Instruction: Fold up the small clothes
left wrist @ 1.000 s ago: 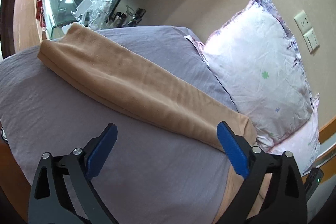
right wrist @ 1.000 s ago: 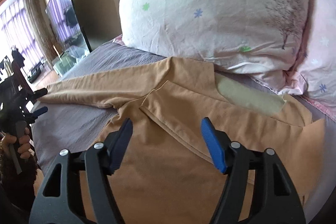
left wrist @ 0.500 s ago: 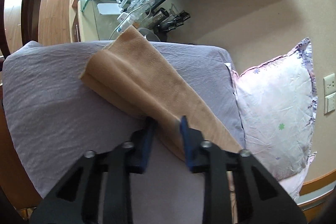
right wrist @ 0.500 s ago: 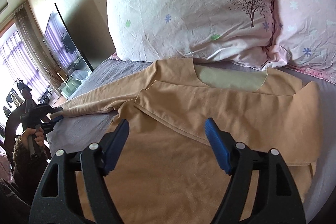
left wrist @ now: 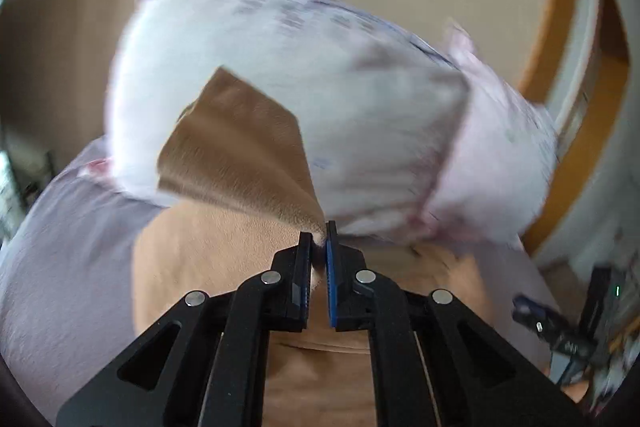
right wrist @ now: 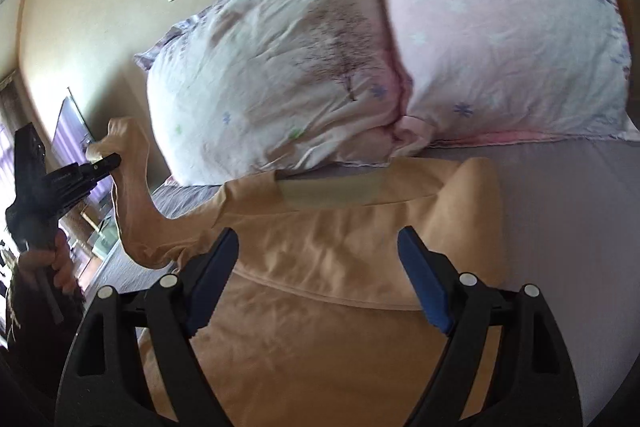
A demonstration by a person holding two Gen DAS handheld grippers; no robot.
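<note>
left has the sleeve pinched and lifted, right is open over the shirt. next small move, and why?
Probably carry the left gripper inward and lay the sleeve across the shirt body. It is shut on the sleeve, which hangs lifted off the bed sheet, unfolded; the right gripper hovers open above the body, holding nothing.

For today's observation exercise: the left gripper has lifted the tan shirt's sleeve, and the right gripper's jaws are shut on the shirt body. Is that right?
Not quite. The right gripper has its jaws open, hovering above the tan shirt, as the right wrist view shows. The left gripper does hold the lifted sleeve.
</note>
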